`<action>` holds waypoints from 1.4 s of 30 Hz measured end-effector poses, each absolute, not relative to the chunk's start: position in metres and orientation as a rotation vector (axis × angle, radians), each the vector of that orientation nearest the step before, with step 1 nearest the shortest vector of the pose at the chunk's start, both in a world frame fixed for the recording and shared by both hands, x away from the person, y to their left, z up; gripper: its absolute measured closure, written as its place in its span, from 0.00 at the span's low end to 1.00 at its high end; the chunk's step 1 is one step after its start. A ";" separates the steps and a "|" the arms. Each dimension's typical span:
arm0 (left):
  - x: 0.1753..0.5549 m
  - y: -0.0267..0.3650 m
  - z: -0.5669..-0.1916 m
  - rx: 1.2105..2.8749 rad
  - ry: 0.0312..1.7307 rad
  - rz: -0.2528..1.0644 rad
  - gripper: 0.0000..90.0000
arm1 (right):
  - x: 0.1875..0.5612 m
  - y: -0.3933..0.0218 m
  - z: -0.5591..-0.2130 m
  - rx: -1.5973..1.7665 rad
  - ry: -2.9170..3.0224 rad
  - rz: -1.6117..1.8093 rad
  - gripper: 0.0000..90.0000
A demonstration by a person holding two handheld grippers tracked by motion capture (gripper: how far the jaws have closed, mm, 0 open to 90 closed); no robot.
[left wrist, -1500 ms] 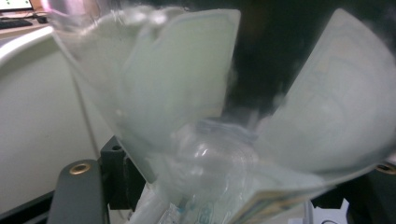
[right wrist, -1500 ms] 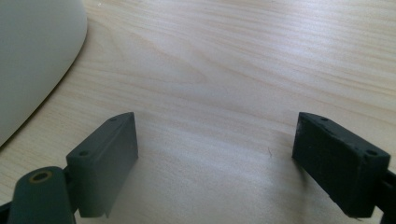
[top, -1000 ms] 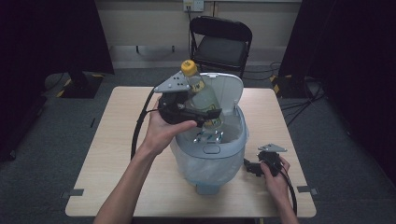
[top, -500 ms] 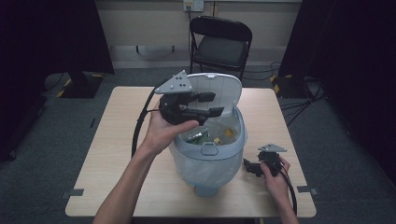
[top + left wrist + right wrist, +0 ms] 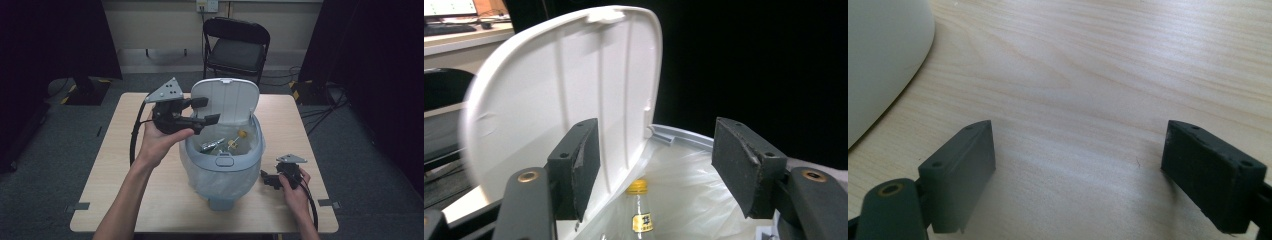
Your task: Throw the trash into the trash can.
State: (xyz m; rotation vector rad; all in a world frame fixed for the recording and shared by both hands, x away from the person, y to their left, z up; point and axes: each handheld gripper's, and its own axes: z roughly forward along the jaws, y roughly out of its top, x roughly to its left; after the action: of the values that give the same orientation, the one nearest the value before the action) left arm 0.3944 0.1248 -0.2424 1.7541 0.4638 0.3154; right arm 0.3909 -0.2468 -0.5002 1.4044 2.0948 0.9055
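A grey bin [image 5: 222,162] lined with a clear bag stands mid-table, its white lid [image 5: 225,100] tipped up at the back. A clear bottle with a yellow cap [image 5: 236,141] lies inside among other rubbish. My left gripper [image 5: 209,111] hovers at the bin's left rim, open; its jaws have just been opening and nothing is between them. In the left gripper view the lid [image 5: 549,100] rises beyond my left gripper [image 5: 656,150], with the bottle [image 5: 640,217] below in the bag. My right gripper [image 5: 268,179] rests on the table right of the bin, open [image 5: 1080,150] over bare wood.
The wooden table [image 5: 125,165] has free room left of the bin and along its front. The bin's curved wall [image 5: 878,60] is close on the right gripper's left. A black folding chair [image 5: 235,45] stands behind the table.
A second ago my left gripper held the yellow-capped bottle over the bin. The bottle has dropped inside, and the gripper has drawn back to the left, empty. The right hand has not moved.
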 end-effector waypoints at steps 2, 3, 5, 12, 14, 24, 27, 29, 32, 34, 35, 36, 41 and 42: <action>0.395 0.129 -0.243 1.746 0.470 0.321 0.38 | 0.391 -0.247 -0.500 1.405 2.095 0.906 0.14; 0.395 0.131 -0.244 1.737 0.480 0.324 0.37 | 0.391 -0.247 -0.500 1.405 2.095 0.906 0.14; 0.396 0.136 -0.246 1.737 0.494 0.335 0.37 | 0.391 -0.247 -0.500 1.404 2.094 0.906 0.14; 0.398 0.153 -0.254 1.719 0.532 0.329 0.36 | 0.392 -0.247 -0.500 1.399 2.096 0.908 0.13; 0.400 0.158 -0.257 1.706 0.556 0.330 0.36 | 0.392 -0.247 -0.500 1.398 2.098 0.907 0.13; 0.408 0.182 -0.265 1.694 0.610 0.374 0.31 | 0.392 -0.246 -0.500 1.402 2.096 0.906 0.13; 0.411 0.188 -0.265 1.684 0.638 0.383 0.30 | 0.392 -0.246 -0.500 1.402 2.096 0.906 0.13; 0.413 0.192 -0.265 1.676 0.652 0.387 0.30 | 0.392 -0.246 -0.500 1.403 2.095 0.906 0.13; 0.418 0.196 -0.264 1.677 0.689 0.411 0.30 | 0.392 -0.246 -0.500 1.404 2.094 0.905 0.13; 0.421 0.198 -0.264 1.675 0.717 0.421 0.30 | 0.392 -0.246 -0.500 1.405 2.094 0.905 0.13; 0.422 0.199 -0.263 1.661 0.731 0.417 0.30 | 0.392 -0.246 -0.500 1.403 2.094 0.906 0.13; 0.424 0.200 -0.263 1.647 0.739 0.408 0.30 | 0.392 -0.246 -0.500 1.404 2.094 0.905 0.13; 0.436 0.204 -0.266 1.665 0.783 0.411 0.29 | 0.392 -0.246 -0.500 1.406 2.094 0.905 0.13; 0.439 0.204 -0.268 1.674 0.791 0.408 0.29 | 0.392 -0.246 -0.500 1.405 2.094 0.905 0.13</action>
State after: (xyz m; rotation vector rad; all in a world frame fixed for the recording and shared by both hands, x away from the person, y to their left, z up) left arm 0.4394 0.2040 -0.2684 1.6737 0.7914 0.4079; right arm 0.3916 -0.2462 -0.5003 1.4053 2.0937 0.9047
